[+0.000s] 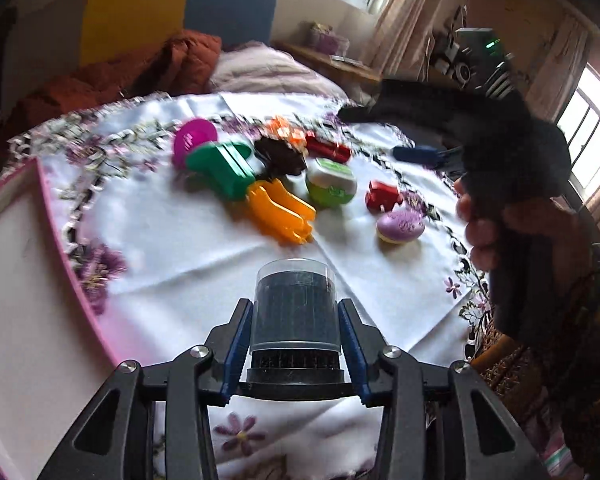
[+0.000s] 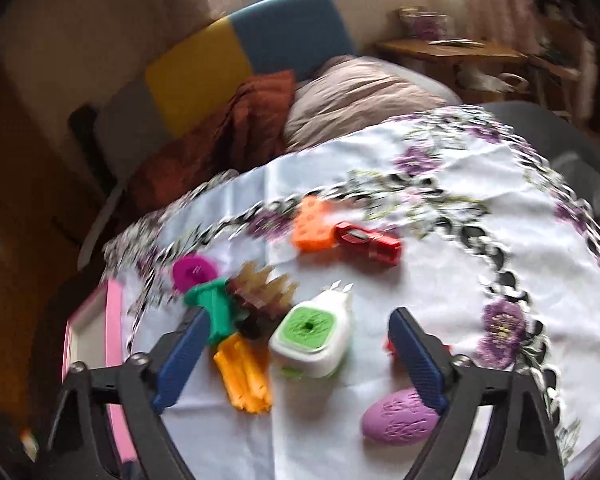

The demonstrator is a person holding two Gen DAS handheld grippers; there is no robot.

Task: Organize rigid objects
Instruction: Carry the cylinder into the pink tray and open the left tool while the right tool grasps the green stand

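My left claw grips the clear-capped black cylinder; next, probably the pink tray. Right claw released.

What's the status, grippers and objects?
Left gripper shut on clear-capped black cylinder. Right gripper open over green-white container, nothing held. Other toys loose on tablecloth; pink-rimmed tray at left.

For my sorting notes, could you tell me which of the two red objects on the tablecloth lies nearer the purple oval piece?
The small blocky red piece, lying just above the purple oval in the left wrist view. The longer red piece lies farther back, beside the orange block.
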